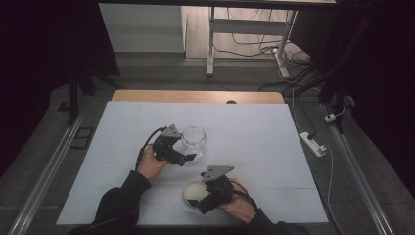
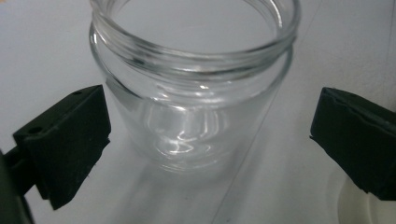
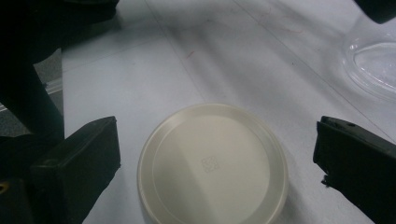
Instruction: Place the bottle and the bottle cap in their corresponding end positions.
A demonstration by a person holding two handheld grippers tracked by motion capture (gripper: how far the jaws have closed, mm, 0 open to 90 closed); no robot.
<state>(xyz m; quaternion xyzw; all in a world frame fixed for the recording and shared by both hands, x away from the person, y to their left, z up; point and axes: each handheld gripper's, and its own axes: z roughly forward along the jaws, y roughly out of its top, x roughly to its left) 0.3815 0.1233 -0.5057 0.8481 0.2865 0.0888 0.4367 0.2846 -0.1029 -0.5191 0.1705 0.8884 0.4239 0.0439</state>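
Now jar between open jaws, lid likewise

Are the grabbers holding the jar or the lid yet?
No, nothing is held. The left gripper is open around the jar, and the right gripper is open around the lid.

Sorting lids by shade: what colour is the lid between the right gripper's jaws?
Cream, off-white: the lid shows best in the right gripper view.

Couldn't read any text anywhere; the cream lid had a tiny embossed square mark in its middle, way too small to make out. The glass jar carried no readable label.
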